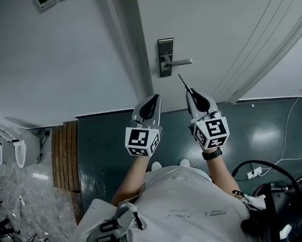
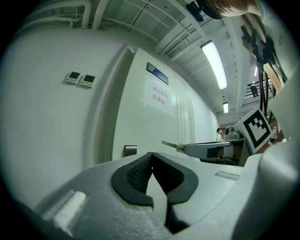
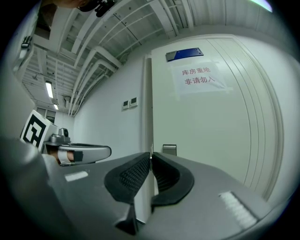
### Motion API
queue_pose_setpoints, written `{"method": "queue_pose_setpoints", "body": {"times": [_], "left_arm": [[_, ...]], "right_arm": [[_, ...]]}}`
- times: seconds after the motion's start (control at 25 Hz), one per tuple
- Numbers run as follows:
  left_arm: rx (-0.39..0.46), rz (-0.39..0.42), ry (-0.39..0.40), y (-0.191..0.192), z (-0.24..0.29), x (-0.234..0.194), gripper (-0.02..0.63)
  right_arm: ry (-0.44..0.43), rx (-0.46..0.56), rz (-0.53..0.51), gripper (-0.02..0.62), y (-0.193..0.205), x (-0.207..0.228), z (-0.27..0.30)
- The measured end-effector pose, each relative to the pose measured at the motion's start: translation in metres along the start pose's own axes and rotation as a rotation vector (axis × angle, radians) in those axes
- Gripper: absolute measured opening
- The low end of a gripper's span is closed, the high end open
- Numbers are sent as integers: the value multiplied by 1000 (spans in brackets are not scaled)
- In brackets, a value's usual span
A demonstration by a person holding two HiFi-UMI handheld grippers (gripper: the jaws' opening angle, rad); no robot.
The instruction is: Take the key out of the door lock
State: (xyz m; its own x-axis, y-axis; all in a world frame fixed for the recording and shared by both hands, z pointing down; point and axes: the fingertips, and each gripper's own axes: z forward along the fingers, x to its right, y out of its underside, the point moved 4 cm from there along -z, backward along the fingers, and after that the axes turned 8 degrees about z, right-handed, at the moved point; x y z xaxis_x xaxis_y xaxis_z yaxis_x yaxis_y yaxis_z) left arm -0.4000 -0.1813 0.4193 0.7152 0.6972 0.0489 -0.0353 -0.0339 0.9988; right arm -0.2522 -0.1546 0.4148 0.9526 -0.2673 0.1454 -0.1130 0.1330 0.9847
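Observation:
The door lock plate (image 1: pixel 166 56) with its lever handle (image 1: pixel 181 62) sits on the pale door ahead of me. My right gripper (image 1: pixel 190 92) is shut on a thin dark key (image 1: pixel 183 83), which sticks out from its tips toward the lock, clear of the plate. In the left gripper view the key (image 2: pixel 169 144) juts from the right gripper as a slim metal blade. My left gripper (image 1: pixel 153 98) is beside it, shut and empty. The lock plate (image 3: pixel 169 149) shows just past the right gripper's closed jaws (image 3: pixel 150 155), and the plate (image 2: pixel 130 150) also appears beyond the left gripper (image 2: pixel 151 155).
The door frame (image 1: pixel 131 44) runs left of the lock. Two small wall panels (image 2: pixel 80 78) hang on the wall at left. A paper sign (image 3: pixel 199 77) is on the door. White fixtures (image 1: pixel 13 149) stand at far left. A cable and socket strip (image 1: pixel 252 174) lie on the floor at right.

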Motion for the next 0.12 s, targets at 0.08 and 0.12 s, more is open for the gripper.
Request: {"method": "queue_pose_setpoints", "body": {"times": [0.08,0.12], "left_arm": [[-2,-1,8,2,-1,-7,-1],[-3,-2,12,3,-1,-10,-2]], "right_arm": [[7,-1,3,23,1,-4,6],[11,-2,4,23,2,-6,10]]}}
